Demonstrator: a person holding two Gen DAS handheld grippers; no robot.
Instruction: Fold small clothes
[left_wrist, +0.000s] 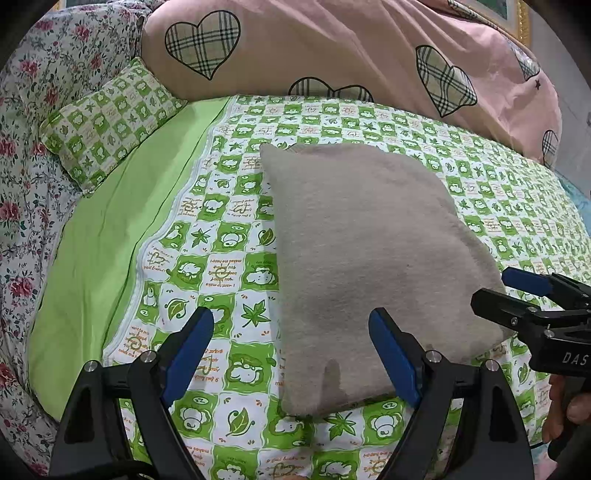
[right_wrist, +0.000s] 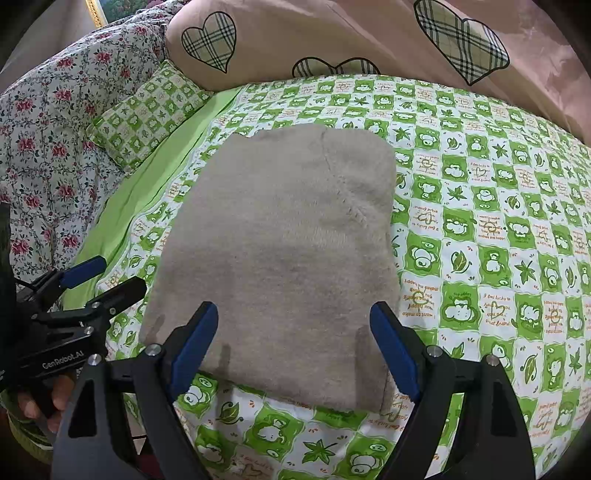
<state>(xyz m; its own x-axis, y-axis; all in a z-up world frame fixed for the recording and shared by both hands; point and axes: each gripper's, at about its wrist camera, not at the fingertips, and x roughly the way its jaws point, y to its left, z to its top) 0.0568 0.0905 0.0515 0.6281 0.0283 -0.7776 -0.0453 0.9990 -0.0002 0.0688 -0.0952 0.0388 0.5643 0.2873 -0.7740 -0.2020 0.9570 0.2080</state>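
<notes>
From the left wrist camera, the left gripper (left_wrist: 291, 350) hangs above the bed with its jaws spread wide and nothing between the blue pads (left_wrist: 192, 347). The right-hand pad overlaps the near left part of a folded beige garment (left_wrist: 354, 258), though whether it touches the cloth cannot be told. The garment lies flat on a green-and-white checked bedsheet (left_wrist: 229, 236) printed with leaves and cartoon animals. At the right edge of this view the right gripper (left_wrist: 495, 291) reaches in over the garment's near right corner, its jaws apart, with a hand (left_wrist: 565, 410) on its handle. Farther back sit a small pillow (left_wrist: 110, 118) in the same green check, a floral quilt (left_wrist: 33, 122) along the left, and a pink duvet (left_wrist: 332, 48) with plaid hearts across the top.

From the right wrist camera, the right gripper (right_wrist: 293, 350) is also wide open and empty — its pads frame the near edge of the beige garment (right_wrist: 288, 240), which fills the middle of the view as a neat rectangle with a seam line running down its far half. The left gripper (right_wrist: 107, 275) shows at the left edge, jaws parted, its fingertips near the garment's near left corner, and a hand (right_wrist: 40, 402) grips it below. The checked bedsheet (right_wrist: 480, 240) spreads to the right, with the small pillow (right_wrist: 147, 110), floral quilt (right_wrist: 48, 129) and pink duvet (right_wrist: 332, 33) beyond.
</notes>
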